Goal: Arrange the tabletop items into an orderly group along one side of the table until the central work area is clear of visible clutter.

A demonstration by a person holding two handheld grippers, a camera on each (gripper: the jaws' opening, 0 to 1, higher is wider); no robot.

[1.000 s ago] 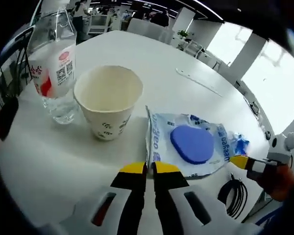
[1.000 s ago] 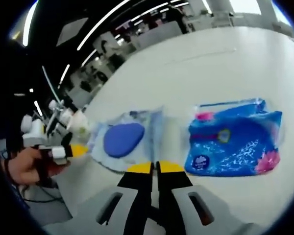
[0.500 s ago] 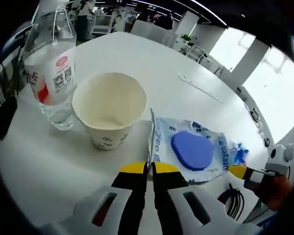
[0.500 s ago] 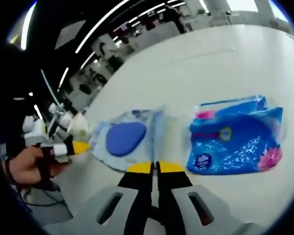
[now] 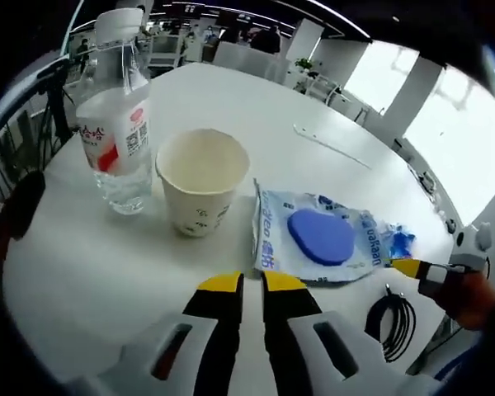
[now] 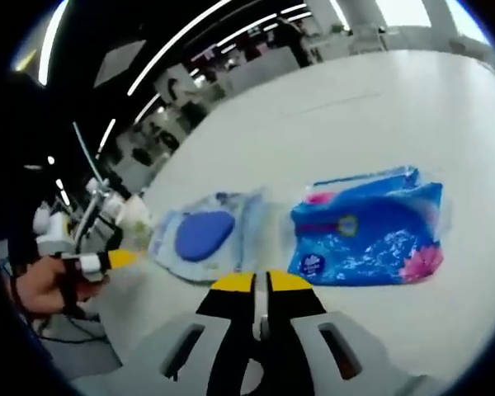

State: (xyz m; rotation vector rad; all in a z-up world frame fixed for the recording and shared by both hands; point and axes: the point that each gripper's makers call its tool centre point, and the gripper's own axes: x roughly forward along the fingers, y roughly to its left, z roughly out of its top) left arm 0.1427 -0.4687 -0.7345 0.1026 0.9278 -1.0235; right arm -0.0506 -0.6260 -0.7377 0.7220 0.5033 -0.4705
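In the left gripper view a clear water bottle (image 5: pixel 115 115) with a red label stands beside an empty paper cup (image 5: pixel 202 180). Right of the cup lies a wet-wipes pack (image 5: pixel 318 239) with a blue lid. My left gripper (image 5: pixel 252 285) hovers just short of the pack's near corner, its jaws a narrow gap apart and holding nothing. In the right gripper view the wipes pack (image 6: pixel 202 235) and a blue tissue pack (image 6: pixel 367 235) lie side by side. My right gripper (image 6: pixel 261 283) sits before the gap between them, jaws together on nothing. It also enters the other view as the right gripper (image 5: pixel 412 269).
The white table (image 5: pixel 74 264) is round, with its edge close at the near right. A coiled black cable (image 5: pixel 392 318) hangs past that edge. A thin clear strip (image 5: pixel 334 142) lies farther out. A hand holds the left gripper (image 6: pixel 107 261). Office furniture stands beyond.
My left gripper has let go of the wipes pack's edge, its jaws have parted slightly, and it has drawn back a little. The right gripper view has shifted, and the tissue pack now looks closer to the wipes.
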